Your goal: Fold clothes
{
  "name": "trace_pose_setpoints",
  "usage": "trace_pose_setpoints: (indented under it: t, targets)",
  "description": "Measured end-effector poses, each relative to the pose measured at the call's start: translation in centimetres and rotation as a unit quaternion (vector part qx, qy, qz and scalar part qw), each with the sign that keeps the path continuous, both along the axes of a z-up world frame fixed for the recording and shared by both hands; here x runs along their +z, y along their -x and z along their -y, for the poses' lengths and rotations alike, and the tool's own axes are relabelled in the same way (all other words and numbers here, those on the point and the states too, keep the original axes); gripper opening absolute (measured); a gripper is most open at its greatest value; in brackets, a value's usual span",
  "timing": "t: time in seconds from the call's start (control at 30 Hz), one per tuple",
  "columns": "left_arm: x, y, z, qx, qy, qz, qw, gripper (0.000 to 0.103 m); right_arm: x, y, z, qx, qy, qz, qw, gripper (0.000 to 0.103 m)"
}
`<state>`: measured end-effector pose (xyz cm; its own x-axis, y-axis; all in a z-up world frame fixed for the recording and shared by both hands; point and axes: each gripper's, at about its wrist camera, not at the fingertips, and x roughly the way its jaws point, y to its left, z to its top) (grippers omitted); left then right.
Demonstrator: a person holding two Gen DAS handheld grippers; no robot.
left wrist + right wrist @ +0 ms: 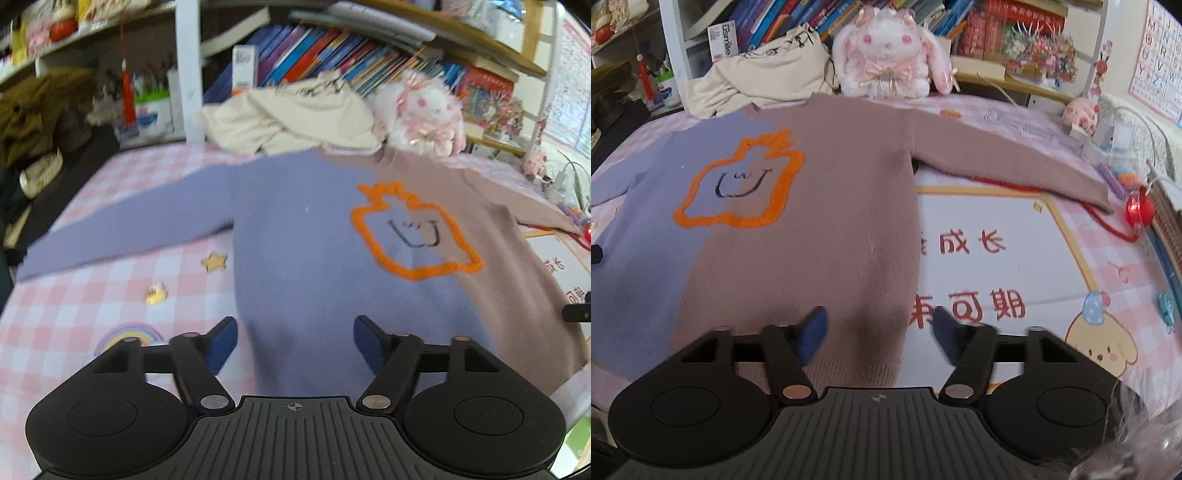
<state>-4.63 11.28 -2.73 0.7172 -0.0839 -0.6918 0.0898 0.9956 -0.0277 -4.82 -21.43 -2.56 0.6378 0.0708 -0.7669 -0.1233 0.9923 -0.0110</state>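
**Sweater, spread flat**

Item: two-tone lilac and mauve knit sweater (314, 236) with orange outline motif, lying face-up on the pink checked worktop (74, 295), both sleeves outstretched. Left hand-held gripper (295, 341) and right hand-held gripper (877, 332): jaws apart, empty, near the hem. No fold visible; any fold needs an edge pinched.

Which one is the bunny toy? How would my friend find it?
Find the two-colour sweater spread flat on the checked bed cover. Just past its collar, before the bookshelf, sits the plush bunny. It alone is fluffy white, with pink eyes and a bow.
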Motion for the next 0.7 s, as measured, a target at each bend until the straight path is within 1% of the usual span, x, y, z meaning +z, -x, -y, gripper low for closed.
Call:
trace_pose_setpoints:
  t: [0.07, 0.2, 0.4, 0.5, 0.7]
  targets:
    - [0.3, 0.1, 0.5, -0.006, -0.013, 0.006, 0.9999, 0.079, 0.5, 0.2, -0.3, 0.003, -0.002, 0.011, 1.0, 0.081]
    - [0.8, 0.1, 1.3, -0.012, -0.039, 0.014, 0.9991, 0.081, 1.1, 0.4, -1.3, 0.014, -0.005, 0.02, 1.0, 0.084]
    - [0.7, 0.5, 1.3, -0.004, -0.061, 0.004, 0.9981, 0.083, 1.1, 0.3, -2.5, 0.025, 0.003, 0.016, 1.0, 0.085]
    - [0.7, 0.6, 0.9, 0.0, -0.064, 0.005, 0.9979, 0.085, 1.0, 0.3, -3.0, 0.029, 0.007, 0.013, 0.999, 0.086]
    - [0.5, 0.6, 0.1, 0.001, -0.066, -0.001, 0.9978, 0.085, 0.7, 0.3, -4.1, 0.036, 0.016, 0.005, 0.999, 0.086]
